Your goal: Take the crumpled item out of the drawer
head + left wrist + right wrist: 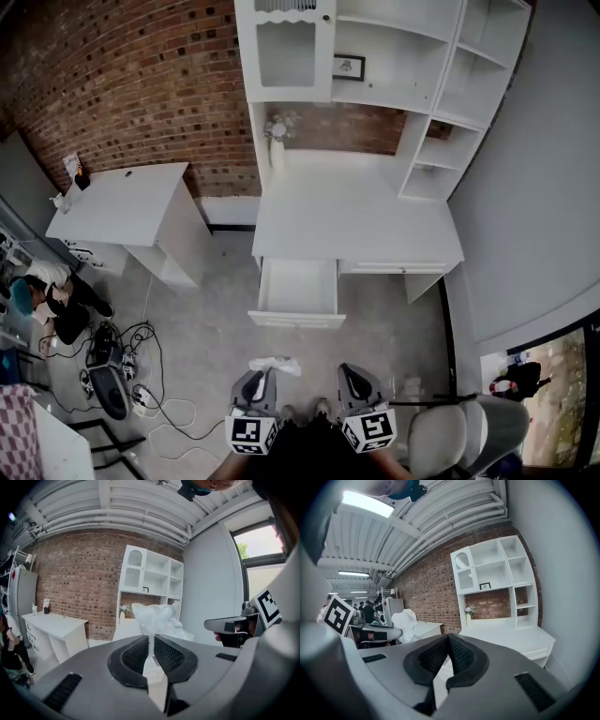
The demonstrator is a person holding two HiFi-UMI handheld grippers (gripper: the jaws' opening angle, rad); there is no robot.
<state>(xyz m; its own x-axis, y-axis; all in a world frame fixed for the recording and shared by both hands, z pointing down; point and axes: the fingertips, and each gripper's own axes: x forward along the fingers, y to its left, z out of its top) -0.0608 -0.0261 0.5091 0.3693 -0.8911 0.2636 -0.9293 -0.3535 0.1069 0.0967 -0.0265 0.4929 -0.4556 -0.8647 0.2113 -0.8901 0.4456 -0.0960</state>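
A white crumpled item [157,618] sticks up from between the pads of my left gripper [151,646], which is shut on it. In the head view the crumpled item [275,365] shows just ahead of the left gripper [260,380], well back from the open white drawer [298,291] of the desk [352,216]. My right gripper [448,641] has its pads together with nothing between them; it is held beside the left one [354,382]. In the right gripper view the crumpled item [405,623] appears at left.
A white hutch with shelves [375,66] stands on the desk against the brick wall [122,75]. A second white table [117,202] is at left, cables and gear [117,370] on the floor, a chair [464,436] at lower right. A person [47,295] sits far left.
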